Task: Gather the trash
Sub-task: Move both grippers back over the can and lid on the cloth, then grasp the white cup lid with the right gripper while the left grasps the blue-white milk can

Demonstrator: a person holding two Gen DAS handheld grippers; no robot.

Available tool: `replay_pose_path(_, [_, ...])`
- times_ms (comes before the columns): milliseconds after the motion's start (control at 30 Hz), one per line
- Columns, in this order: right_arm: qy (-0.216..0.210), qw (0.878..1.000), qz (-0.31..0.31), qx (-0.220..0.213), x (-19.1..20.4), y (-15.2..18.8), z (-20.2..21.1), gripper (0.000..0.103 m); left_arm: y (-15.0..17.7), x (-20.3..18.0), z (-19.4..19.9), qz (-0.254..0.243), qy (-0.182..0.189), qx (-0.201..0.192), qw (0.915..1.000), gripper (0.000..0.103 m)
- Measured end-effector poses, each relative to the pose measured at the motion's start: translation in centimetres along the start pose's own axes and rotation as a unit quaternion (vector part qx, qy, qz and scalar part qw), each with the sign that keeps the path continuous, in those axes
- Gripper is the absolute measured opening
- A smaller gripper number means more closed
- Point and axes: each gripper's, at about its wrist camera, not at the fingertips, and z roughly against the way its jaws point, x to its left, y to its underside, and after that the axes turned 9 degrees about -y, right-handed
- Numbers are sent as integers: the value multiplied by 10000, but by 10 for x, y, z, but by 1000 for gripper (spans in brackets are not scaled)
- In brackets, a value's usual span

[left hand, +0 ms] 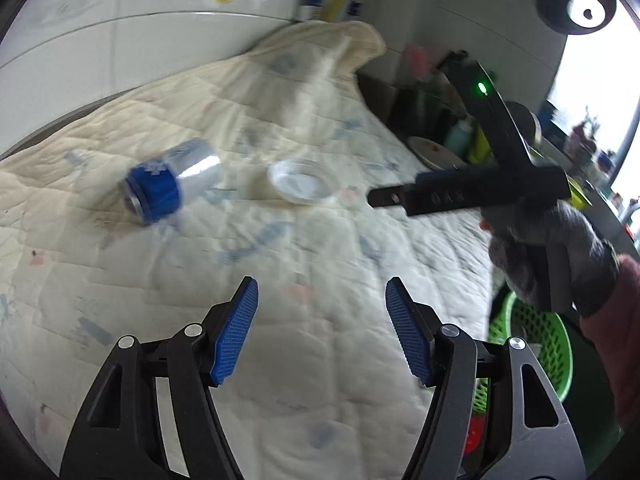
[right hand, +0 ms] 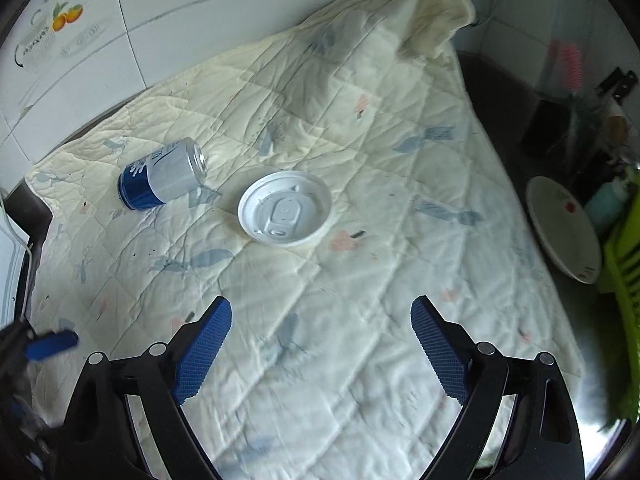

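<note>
Lid (right hand: 285,209) beyond open right claw (right hand: 321,347) (untouched), can (right hand: 162,179) left

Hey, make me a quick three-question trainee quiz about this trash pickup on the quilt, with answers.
1. True or false: the can stands upright.
2. Which lies nearer the right gripper: A) the can, B) the white lid?
3. What is between the left gripper pads?

Key: 1. False, it lies on its side on the quilt. 2. B. 3. Nothing; both grippers are open and empty.
</note>
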Motion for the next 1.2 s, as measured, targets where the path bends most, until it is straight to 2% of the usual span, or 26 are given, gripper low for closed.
replay_pose_path(233, [-27, 9994, 181, 294, 9, -28, -71, 91, -30, 64, -31, 465, -552, -15, 9974, 67])
replay_pose_path(467, [17, 9987, 99, 498, -1, -50, -110, 92, -58, 88, -58, 413, -853, -26, 9955, 75])
replay_pose_path(700, [-126, 9980, 73, 617, -5, -62, -132, 93, -84, 90, -90, -126, -1009, 133, 9947, 81])
replay_pose_path(767, [-118, 9980, 134, 608, -5, -62, -133, 93, -90, 89, -99, -318, -1122, 188, 9930, 81])
replay_pose_path(967, [-111, 9979, 193, 605, -6, -65, -143, 94, -102, 81, -117, -853, -1161, 331, 9890, 84])
replay_pose_path(1133, [15, 9978, 316, 583, 4, -72, -153, 93, -106, 69, -124, -1465, -1300, 315, 9801, 84])
replay_pose_path(1200, [64, 9978, 391, 532, 7, -71, -151, 89, -107, 68, -130, -1628, -1329, 371, 9770, 84])
